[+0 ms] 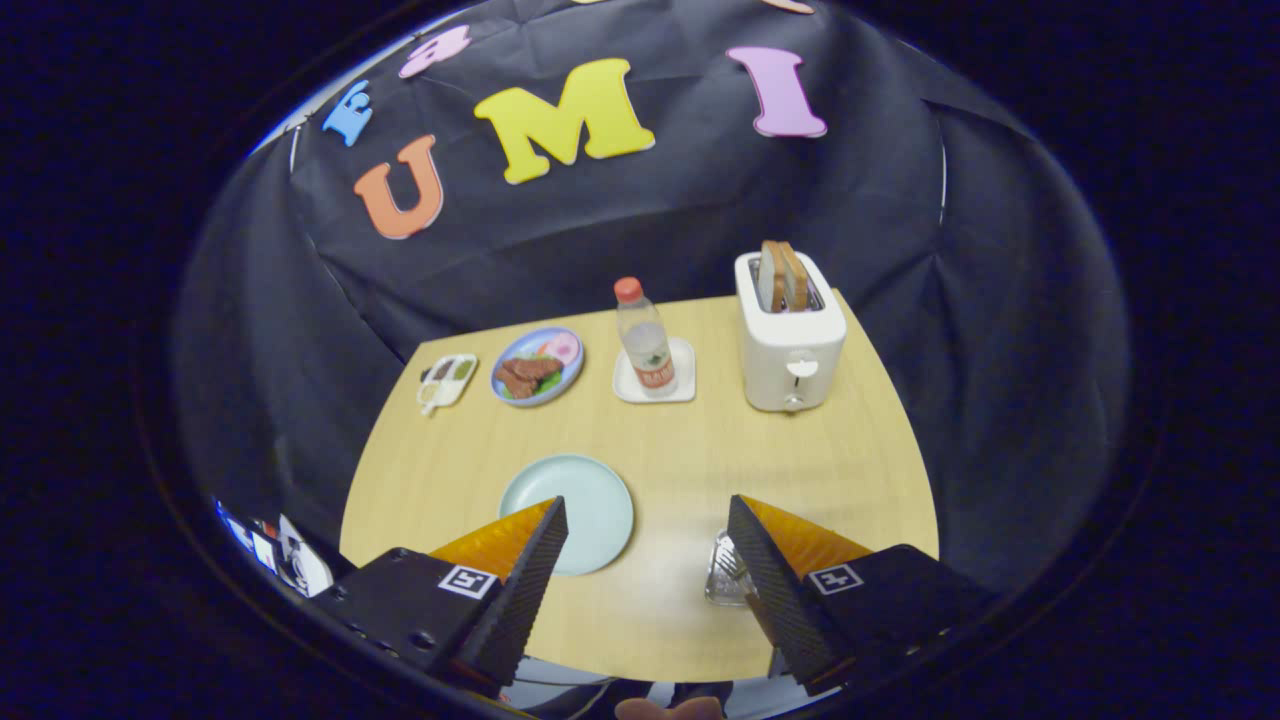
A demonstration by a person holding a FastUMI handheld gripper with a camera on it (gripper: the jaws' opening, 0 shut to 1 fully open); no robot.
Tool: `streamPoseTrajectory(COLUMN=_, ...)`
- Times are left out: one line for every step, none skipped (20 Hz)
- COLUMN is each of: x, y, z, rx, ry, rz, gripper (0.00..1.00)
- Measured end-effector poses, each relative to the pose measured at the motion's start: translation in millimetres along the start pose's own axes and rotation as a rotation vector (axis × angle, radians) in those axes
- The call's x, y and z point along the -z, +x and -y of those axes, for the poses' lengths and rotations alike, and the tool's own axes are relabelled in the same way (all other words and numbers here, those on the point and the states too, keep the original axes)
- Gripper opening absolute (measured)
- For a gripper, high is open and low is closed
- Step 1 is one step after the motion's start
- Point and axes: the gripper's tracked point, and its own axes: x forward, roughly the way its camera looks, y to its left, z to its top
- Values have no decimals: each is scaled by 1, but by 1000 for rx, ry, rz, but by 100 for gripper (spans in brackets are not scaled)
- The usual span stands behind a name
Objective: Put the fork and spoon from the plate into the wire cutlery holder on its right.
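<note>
Gripper view: gripper spread wide, empty
Round smooth plate bare; wire cutlery holder beside right finger

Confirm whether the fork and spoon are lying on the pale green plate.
No: the pale green plate lies bare by the open gripper, and cutlery already stands in the wire cutlery holder beside it.
</note>
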Motion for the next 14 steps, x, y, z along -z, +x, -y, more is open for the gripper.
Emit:
streamPoseTrajectory(x=-7, y=-4, z=-5, rx=-6, ry=0, rz=58, gripper=97)
streamPoseTrajectory(x=-13, y=-9, z=-9, rx=-5, ry=-8, rz=113, gripper=97)
streamPoseTrajectory(x=-19, y=-17, z=-11, rx=0, ry=-24, rz=168, gripper=97)
streamPoseTrajectory(x=-25, y=-26, z=-15, rx=2, ry=-48, rz=228, gripper=97)
streamPoseTrajectory(x=-33, y=-40, z=-21, rx=0, ry=-71, rz=293, gripper=97)
streamPoseTrajectory(x=-43, y=-53, z=-27, rx=2, ry=-89, rz=364, gripper=96)
streamPoseTrajectory(x=-53, y=-67, z=-33, rx=7, ry=-102, rz=431, gripper=96)
streamPoseTrajectory(x=-58, y=-76, z=-36, rx=18, ry=-116, rz=482, gripper=96)
streamPoseTrajectory(x=-60, y=-86, z=-41, rx=22, ry=-129, rz=523, gripper=96)
streamPoseTrajectory(x=-60, y=-93, z=-46, rx=25, ry=-133, rz=552, gripper=96)
streamPoseTrajectory(x=-57, y=-99, z=-50, rx=26, ry=-128, rz=580, gripper=96)
streamPoseTrajectory(x=-56, y=-99, z=-49, rx=32, ry=-127, rz=606, gripper=96)
streamPoseTrajectory(x=-58, y=-101, z=-47, rx=46, ry=-128, rz=630, gripper=96)
streamPoseTrajectory(x=-61, y=-100, z=-46, rx=58, ry=-127, rz=653, gripper=97)
